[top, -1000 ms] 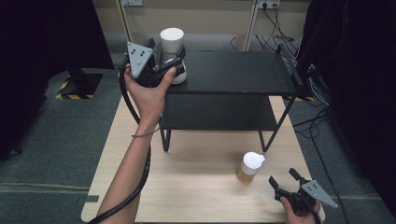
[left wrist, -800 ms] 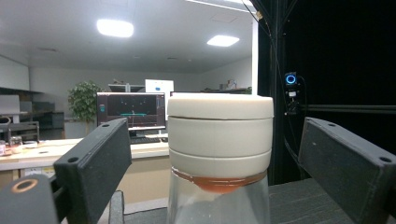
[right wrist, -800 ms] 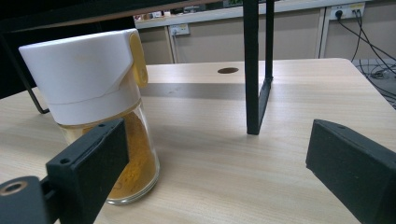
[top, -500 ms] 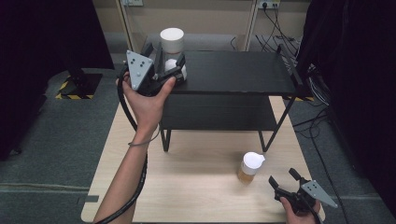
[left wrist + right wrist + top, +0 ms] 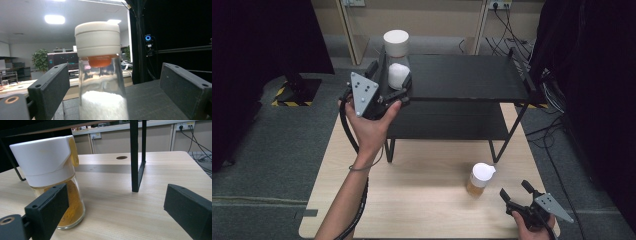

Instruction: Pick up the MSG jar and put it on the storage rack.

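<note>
A clear jar of white powder (image 5: 396, 59) with a white cap stands at the left end of the black rack's top shelf (image 5: 467, 77). My left gripper (image 5: 388, 76) is open at the shelf's near left edge, its jaws on either side of the jar's lower part. In the left gripper view the jar (image 5: 101, 75) stands upright between the jaws with a gap on each side. A jar of yellow powder (image 5: 481, 180) with a white flip cap stands on the wooden table (image 5: 412, 200). My right gripper (image 5: 516, 191) is open just right of it; the yellow jar (image 5: 50, 175) sits by its left jaw.
The black two-level rack takes up the far half of the table; its leg (image 5: 136, 157) stands just beyond my right gripper. The lower shelf (image 5: 447, 120) is dark. Cables (image 5: 512, 25) lie on the floor behind the rack.
My left hand and gripper have drawn back toward me and lower, from around the white jar to the shelf's near edge. The jar stays on the shelf. The right gripper has not moved.
</note>
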The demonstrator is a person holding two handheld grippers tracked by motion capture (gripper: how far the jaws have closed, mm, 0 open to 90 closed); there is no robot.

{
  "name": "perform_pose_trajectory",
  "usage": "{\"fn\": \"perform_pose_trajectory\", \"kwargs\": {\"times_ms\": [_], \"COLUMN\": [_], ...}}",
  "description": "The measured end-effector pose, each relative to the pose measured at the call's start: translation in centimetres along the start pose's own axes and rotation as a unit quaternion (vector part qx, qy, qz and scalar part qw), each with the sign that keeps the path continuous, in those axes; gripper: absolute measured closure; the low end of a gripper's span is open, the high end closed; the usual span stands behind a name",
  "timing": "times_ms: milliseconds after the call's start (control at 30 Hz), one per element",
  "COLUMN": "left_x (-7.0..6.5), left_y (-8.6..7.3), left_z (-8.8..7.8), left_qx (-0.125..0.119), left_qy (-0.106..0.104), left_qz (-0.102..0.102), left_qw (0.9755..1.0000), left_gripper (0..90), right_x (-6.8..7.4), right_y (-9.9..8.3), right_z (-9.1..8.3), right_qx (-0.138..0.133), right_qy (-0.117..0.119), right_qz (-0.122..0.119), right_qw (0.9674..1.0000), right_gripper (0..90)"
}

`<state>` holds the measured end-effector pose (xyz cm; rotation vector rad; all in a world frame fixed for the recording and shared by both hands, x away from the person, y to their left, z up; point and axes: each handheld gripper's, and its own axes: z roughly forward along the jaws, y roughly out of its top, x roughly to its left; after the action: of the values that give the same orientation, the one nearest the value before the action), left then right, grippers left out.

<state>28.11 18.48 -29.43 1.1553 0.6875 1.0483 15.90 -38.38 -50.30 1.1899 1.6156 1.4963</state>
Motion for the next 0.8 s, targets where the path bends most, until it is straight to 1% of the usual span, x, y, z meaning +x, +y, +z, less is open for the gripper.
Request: {"fn": "perform_pose_trajectory", "kwargs": {"times_ms": [100, 300, 433, 533, 600, 800], "left_x": [0.0, 0.0, -0.2, -0.3, -0.3, -0.4], "left_y": [-0.4, -1.4, -2.2, -2.8, -3.2, -4.6], "left_z": [-0.6, -1.8, -2.6, -3.3, -3.7, -5.1], "left_qx": [0.000, 0.003, 0.006, 0.003, 0.003, 0.008], "left_qy": [-0.005, -0.013, -0.018, -0.019, -0.020, -0.023], "left_qz": [0.002, -0.001, 0.005, 0.009, 0.009, 0.010], "left_qw": [1.0000, 0.9999, 0.9998, 0.9998, 0.9998, 0.9997], "left_gripper": [8.6, 8.7, 8.6, 8.6, 8.6, 8.6], "right_x": [0.0, 0.1, 0.1, 0.1, 0.1, 0.1], "right_y": [0.0, 0.1, 0.0, 0.0, 0.0, 0.0], "right_z": [0.0, 0.0, 0.0, 0.0, 0.0, 0.0], "right_qx": [0.000, 0.002, 0.001, 0.000, 0.000, 0.000], "right_qy": [0.000, -0.001, -0.001, -0.001, -0.001, 0.000], "right_qz": [-0.001, -0.002, -0.003, -0.002, -0.003, -0.003], "right_qw": [1.0000, 1.0000, 1.0000, 1.0000, 1.0000, 1.0000], "right_gripper": [6.1, 6.1, 6.1, 6.1, 6.1, 6.1]}}
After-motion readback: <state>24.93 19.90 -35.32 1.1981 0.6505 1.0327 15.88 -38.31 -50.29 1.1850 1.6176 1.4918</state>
